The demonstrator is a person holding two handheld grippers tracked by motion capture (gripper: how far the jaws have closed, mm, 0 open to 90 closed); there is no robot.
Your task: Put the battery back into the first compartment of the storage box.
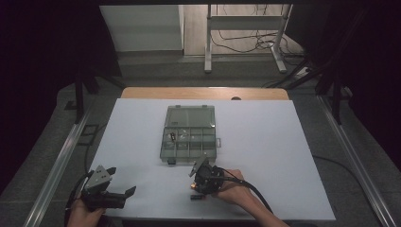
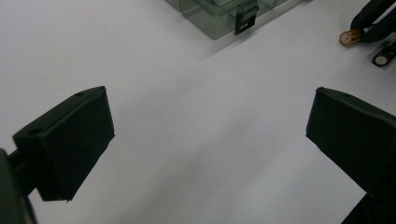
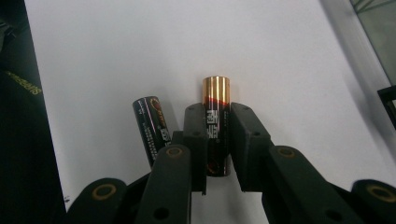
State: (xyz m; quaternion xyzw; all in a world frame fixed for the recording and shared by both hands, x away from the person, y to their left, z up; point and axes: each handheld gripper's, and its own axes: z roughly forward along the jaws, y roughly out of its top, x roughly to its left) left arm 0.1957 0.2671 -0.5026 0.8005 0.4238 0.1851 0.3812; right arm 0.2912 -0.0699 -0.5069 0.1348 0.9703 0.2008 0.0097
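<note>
Here the right gripper (image 3: 218, 140) has its jaws pressed onto the sides of a gold-tipped battery (image 3: 216, 116) at the centre of the right gripper view; it lies on the white desk (image 3: 116, 56). Just left of it lies a second battery (image 3: 152, 126), untouched. In the high view, this pair sits at lower centre, just below the clear compartment box (image 1: 189, 135), which stands open at mid-frame with a few small items inside. The left gripper (image 1: 116, 189) waits at lower left, jaws wide apart and empty. By my reading the grasp is made; lifting the battery and placing both in the box remains.
</note>
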